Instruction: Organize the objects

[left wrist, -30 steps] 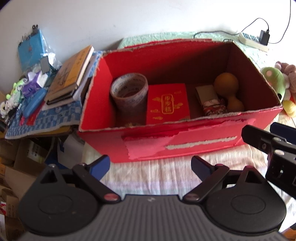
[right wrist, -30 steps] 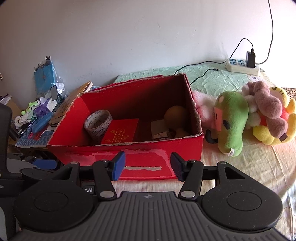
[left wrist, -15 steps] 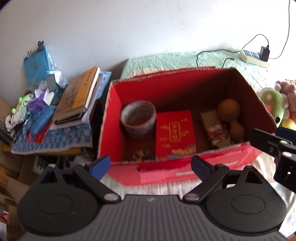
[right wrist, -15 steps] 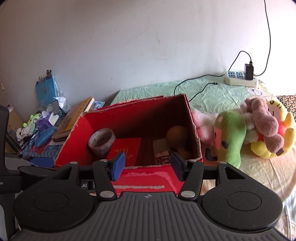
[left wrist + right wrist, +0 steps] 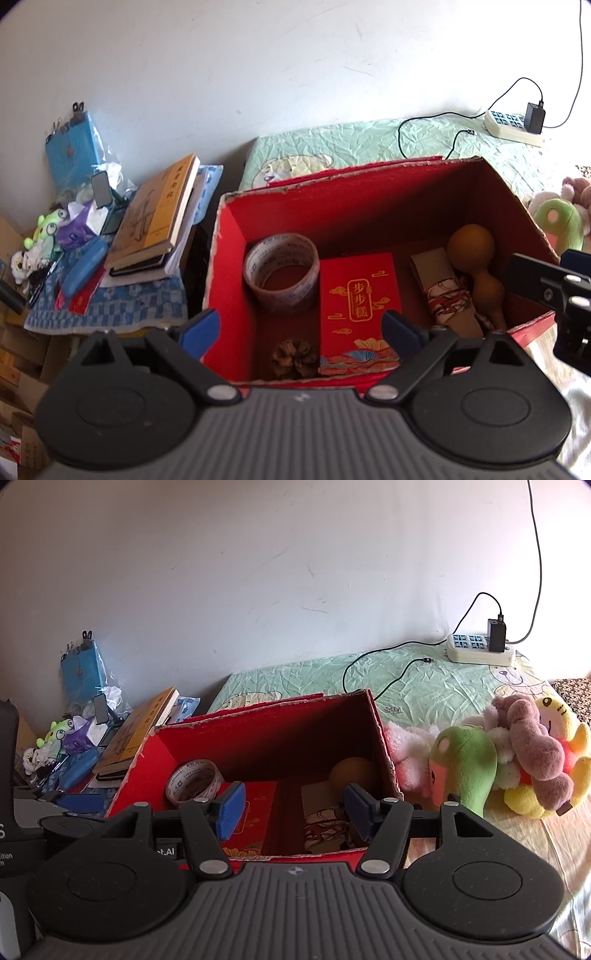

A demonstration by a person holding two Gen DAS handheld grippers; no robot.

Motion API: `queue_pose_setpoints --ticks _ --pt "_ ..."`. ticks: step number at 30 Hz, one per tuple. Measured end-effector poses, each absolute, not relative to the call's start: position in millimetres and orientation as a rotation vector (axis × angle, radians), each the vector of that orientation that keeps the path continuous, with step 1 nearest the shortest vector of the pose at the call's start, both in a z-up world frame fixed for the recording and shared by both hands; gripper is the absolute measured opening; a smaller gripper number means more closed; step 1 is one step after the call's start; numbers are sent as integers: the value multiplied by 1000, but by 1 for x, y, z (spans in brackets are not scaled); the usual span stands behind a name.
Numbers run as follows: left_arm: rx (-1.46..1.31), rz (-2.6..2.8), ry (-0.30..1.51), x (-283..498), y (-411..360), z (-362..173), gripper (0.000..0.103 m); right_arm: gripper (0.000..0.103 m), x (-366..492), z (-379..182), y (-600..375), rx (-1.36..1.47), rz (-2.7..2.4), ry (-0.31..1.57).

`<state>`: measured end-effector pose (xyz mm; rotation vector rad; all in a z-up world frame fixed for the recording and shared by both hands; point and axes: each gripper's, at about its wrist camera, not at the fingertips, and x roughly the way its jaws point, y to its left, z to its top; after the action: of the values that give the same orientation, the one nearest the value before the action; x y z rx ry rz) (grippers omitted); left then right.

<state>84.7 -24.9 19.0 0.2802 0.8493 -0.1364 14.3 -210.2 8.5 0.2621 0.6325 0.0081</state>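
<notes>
The red box (image 5: 229,280) sits on the bed (image 5: 436,686). Inside it lie a tape roll (image 5: 281,274), a red packet (image 5: 357,310), a brown gourd (image 5: 476,264) and a small pinecone (image 5: 293,357). The gourd looks hard, smooth and slippery, so pinch its thin middle. The tape looks light and stiff; grab its rim. The left hand-held gripper (image 5: 300,330) is wide open and empty. The right hand-held gripper (image 5: 293,810) has just been opening, nothing inside.

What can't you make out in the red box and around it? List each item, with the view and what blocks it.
- Small brown lump on the red box floor, left wrist view: too small and dim to identify.
- Red packet, right wrist view: lower part hidden behind the right gripper.
- Patterned bundle, left wrist view: lower end covered by the left gripper; contents unclear.
- Clutter beside the books: too small to sort out.
</notes>
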Motion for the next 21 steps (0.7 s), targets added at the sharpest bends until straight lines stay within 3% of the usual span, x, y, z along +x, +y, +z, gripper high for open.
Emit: queue_pose_setpoints --ticks 21 --pt "271 -137 919 127 -26 -11 94 63 50 -8 -213 254 -1 683"
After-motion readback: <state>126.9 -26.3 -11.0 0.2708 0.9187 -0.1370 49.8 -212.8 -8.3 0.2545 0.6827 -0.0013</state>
